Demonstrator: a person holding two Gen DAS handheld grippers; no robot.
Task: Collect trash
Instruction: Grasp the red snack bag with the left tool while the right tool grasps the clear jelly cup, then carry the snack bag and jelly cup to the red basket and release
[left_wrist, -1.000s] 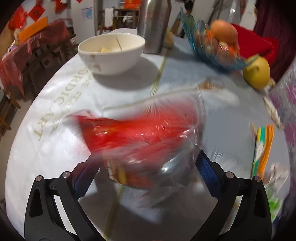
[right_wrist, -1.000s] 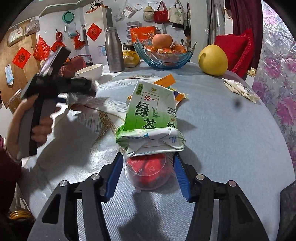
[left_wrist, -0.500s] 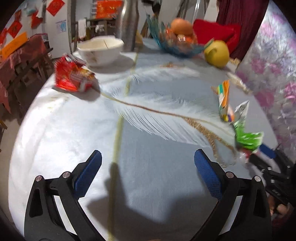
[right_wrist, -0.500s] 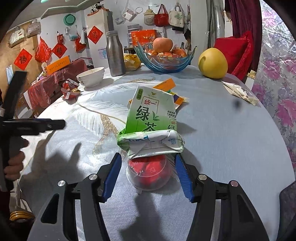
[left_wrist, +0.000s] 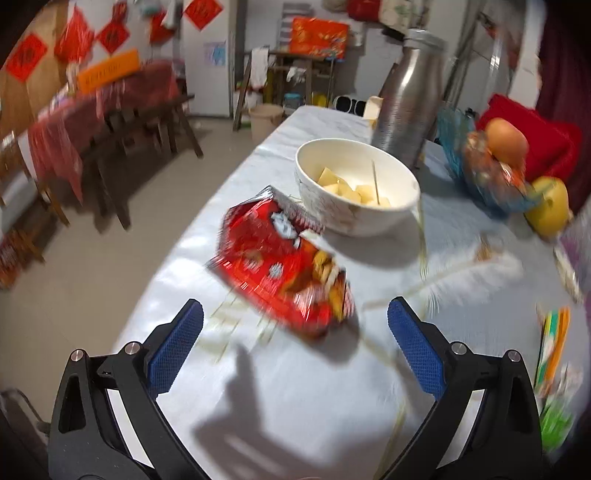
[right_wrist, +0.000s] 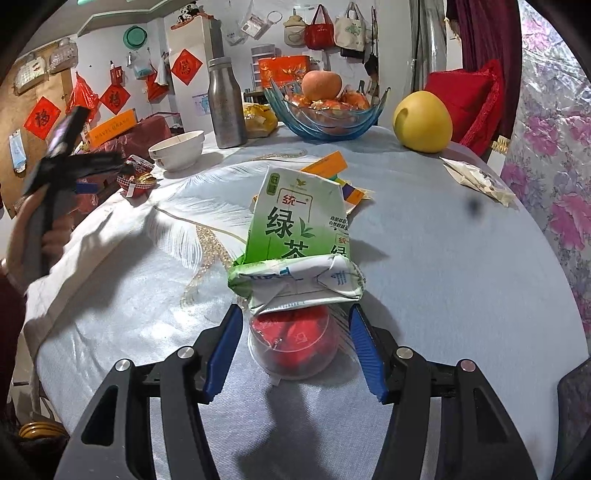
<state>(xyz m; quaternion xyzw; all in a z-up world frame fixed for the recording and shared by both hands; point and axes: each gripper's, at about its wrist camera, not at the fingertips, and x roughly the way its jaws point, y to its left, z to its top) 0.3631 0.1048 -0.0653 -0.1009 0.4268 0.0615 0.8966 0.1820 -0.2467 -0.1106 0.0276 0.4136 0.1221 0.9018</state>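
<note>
— What lettering was legible on the table?

— The green tea carton (right_wrist: 295, 218) carried large green characters "绿茶" on its front, with "统一" in red above them inside a framed panel. Smaller print at its right edge was too fine to read.

— Anything else?

— A red diamond-shaped paper (right_wrist: 41, 117) on the left wall bore the character "福"; a second red diamond (right_wrist: 115, 98) carried the same character. An orange sign (right_wrist: 112, 127) had dark lettering, not readable. The red snack packet (left_wrist: 280, 262) showed printing, but blur made it illegible.
</note>
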